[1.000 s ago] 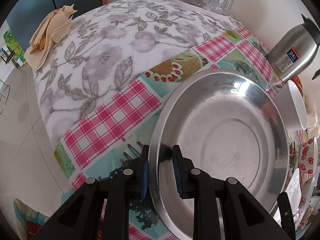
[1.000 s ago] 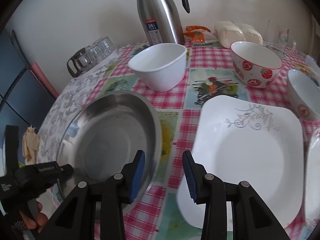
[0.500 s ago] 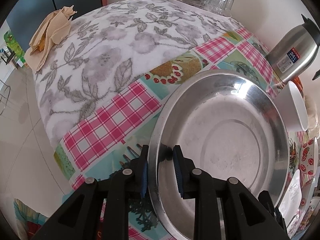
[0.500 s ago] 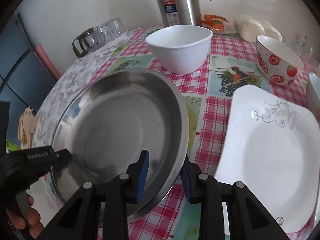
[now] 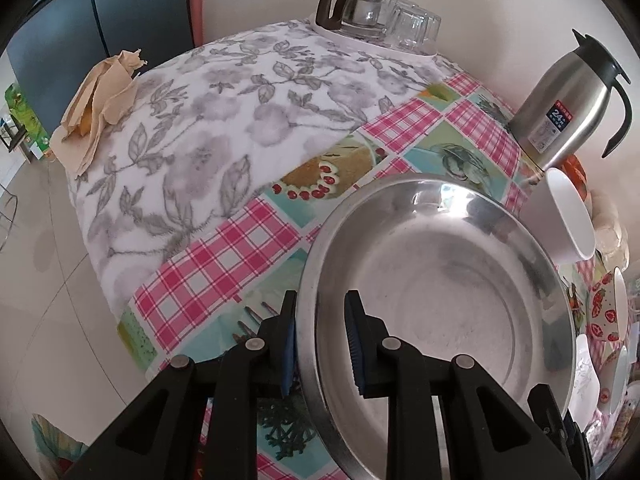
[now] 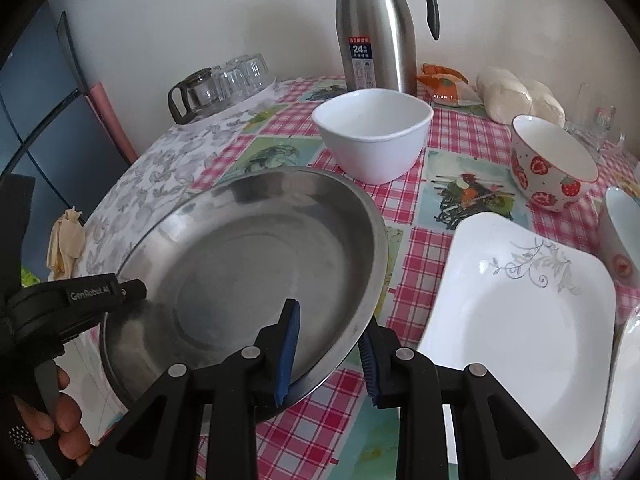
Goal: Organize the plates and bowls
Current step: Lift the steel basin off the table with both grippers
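A wide steel plate (image 5: 432,292) lies on the checked tablecloth; it also shows in the right wrist view (image 6: 248,264). My left gripper (image 5: 320,344) is shut on its near left rim, one finger inside, one outside. My right gripper (image 6: 330,348) straddles the plate's right rim with its fingers still apart, not clamped. A white square plate (image 6: 528,320) lies to the right. A white bowl (image 6: 372,136) stands behind the steel plate, and a strawberry bowl (image 6: 552,164) stands further right.
A steel thermos (image 6: 376,28) and a glass pot with upturned glasses (image 6: 216,88) stand at the back by the wall. A crumpled cloth (image 5: 96,104) lies at the table's far left corner. More white dishes (image 6: 624,232) sit at the right edge.
My right gripper has moved left from the white square plate onto the steel plate's right rim, and its fingers now straddle it. The left gripper has kept its hold.
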`<action>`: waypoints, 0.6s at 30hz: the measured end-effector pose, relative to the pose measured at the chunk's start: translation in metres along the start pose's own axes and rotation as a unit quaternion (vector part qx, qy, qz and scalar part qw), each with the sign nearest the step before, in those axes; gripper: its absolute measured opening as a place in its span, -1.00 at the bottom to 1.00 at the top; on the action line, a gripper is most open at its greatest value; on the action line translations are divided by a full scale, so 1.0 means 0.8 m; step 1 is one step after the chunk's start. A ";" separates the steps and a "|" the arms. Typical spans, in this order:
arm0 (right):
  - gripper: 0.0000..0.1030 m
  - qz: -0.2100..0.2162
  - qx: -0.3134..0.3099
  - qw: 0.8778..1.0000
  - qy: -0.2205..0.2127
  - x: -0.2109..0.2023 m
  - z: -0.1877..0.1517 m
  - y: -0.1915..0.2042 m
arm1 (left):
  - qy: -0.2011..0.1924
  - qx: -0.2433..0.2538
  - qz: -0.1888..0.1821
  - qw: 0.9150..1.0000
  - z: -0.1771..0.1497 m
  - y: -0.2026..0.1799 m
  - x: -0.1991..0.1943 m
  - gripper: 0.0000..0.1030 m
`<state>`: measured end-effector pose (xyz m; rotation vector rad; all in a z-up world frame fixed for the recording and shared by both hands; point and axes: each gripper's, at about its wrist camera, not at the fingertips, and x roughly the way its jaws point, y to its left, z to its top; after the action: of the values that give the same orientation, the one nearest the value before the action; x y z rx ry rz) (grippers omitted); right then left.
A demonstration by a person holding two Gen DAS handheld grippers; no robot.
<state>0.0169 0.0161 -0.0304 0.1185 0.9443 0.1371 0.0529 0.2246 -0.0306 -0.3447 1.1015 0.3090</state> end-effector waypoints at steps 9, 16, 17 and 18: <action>-0.41 0.007 -0.007 1.000 -0.021 -0.020 0.003 0.003 | -0.022 0.001 -0.001 1.000 -0.005 -0.002 -0.018 -0.54; -0.41 0.010 -0.016 0.999 -0.041 -0.040 0.006 0.005 | -0.049 -0.004 -0.008 0.999 -0.008 -0.005 -0.040 -0.54; -0.41 0.010 -0.017 0.999 -0.044 -0.044 0.007 0.004 | -0.051 -0.004 -0.009 0.999 -0.009 -0.006 -0.043 -0.54; -0.41 0.009 -0.018 0.999 -0.047 -0.047 0.007 0.003 | -0.053 -0.001 -0.009 0.999 -0.009 -0.009 -0.044 -0.54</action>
<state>-0.0005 0.0122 0.0031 0.0992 0.8472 0.1642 0.0352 0.2122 -0.0008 -0.3358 0.9946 0.3092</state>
